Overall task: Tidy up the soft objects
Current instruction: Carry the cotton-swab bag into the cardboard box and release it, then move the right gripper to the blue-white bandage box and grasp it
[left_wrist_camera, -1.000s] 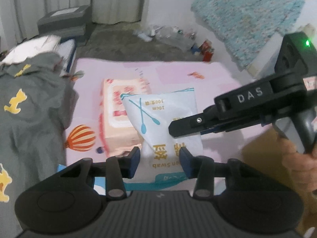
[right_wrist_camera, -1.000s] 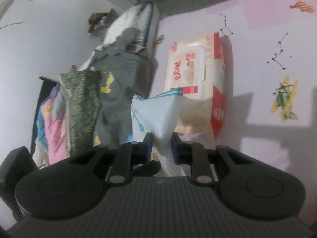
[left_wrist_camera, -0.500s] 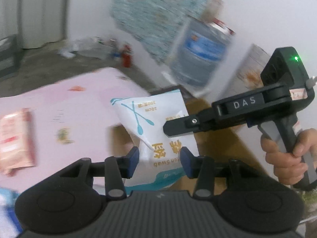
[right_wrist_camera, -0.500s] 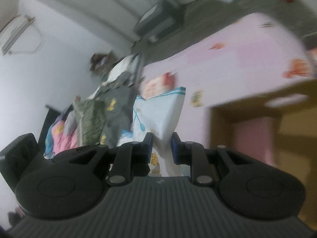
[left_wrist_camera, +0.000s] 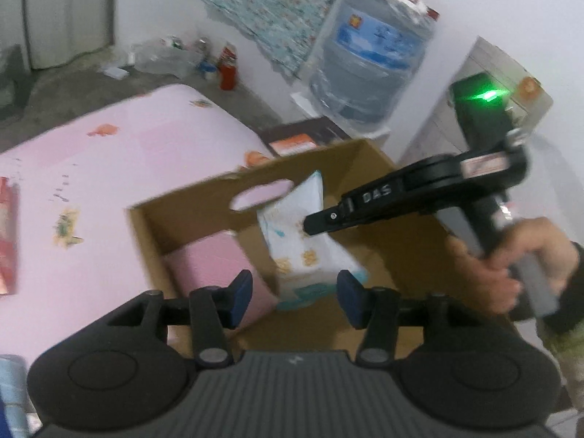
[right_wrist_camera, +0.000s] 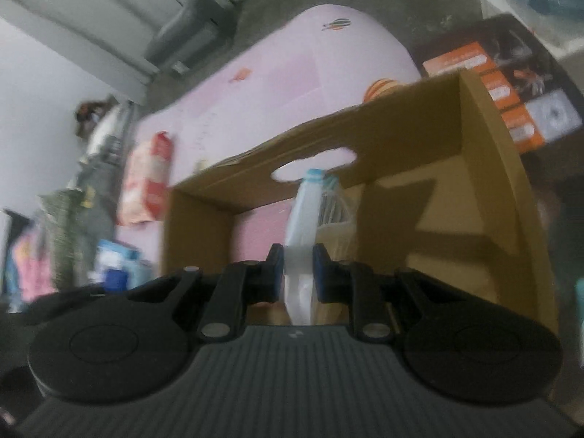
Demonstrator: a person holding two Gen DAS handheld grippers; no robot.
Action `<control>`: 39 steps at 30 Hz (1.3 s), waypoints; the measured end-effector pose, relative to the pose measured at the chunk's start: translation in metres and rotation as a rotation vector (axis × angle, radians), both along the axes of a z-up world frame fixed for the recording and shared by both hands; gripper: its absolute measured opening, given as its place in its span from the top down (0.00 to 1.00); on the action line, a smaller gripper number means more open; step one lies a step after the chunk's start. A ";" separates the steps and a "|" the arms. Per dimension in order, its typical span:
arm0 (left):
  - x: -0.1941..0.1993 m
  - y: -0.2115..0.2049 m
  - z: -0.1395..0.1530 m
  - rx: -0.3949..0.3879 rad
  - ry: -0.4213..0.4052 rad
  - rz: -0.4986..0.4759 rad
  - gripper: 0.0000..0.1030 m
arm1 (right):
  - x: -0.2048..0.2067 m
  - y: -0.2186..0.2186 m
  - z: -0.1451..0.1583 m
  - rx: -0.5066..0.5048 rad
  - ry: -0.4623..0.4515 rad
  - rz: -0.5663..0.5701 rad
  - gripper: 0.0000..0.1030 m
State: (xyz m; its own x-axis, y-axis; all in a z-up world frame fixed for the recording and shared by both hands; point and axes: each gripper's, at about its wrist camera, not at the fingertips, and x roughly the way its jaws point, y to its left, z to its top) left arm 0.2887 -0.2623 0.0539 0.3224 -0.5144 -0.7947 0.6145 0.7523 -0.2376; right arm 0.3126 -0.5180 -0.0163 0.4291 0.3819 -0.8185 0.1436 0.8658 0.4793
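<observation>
I held the cotton swab bag (left_wrist_camera: pixel 299 233) over the open cardboard box (left_wrist_camera: pixel 189 200) with my right gripper (right_wrist_camera: pixel 297 268).

My right hand (left_wrist_camera: pixel 511 266) gripped the handle from the right side of the box, the tool angled down, its blue pads pinched tight on the soft white plastic bag, which hung crumpled and edge-on inside the box mouth near the oval handle cutout. My left gripper (left_wrist_camera: pixel 294 294) pointed down at the near rim; its jaws had just been opening and stood apart, either side of the bag's lower end, touching nothing. The box walls were stiff brown card, its interior roomy. The pink mattress (left_wrist_camera: pixel 109 153) lay smooth just beyond the far wall, a red wipes pack (right_wrist_camera: pixel 149 179) on it.
</observation>
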 end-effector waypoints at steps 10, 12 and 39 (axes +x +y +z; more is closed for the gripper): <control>-0.004 0.063 0.026 -0.035 -0.062 0.097 0.44 | 0.026 0.002 -0.025 -0.122 -0.010 -0.026 0.79; -0.012 0.078 0.032 -0.040 -0.085 0.112 0.41 | 0.017 0.000 -0.016 -0.119 -0.049 -0.049 0.78; -0.075 0.253 0.026 0.009 -0.181 0.459 0.32 | -0.017 0.039 0.005 -0.262 -0.134 -0.155 0.78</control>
State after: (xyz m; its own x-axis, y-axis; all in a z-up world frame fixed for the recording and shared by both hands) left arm 0.2140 -0.0098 0.0798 0.6476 -0.2800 -0.7087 0.2500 0.9566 -0.1496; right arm 0.2958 -0.4790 -0.0110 0.5761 0.0873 -0.8127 0.2342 0.9349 0.2665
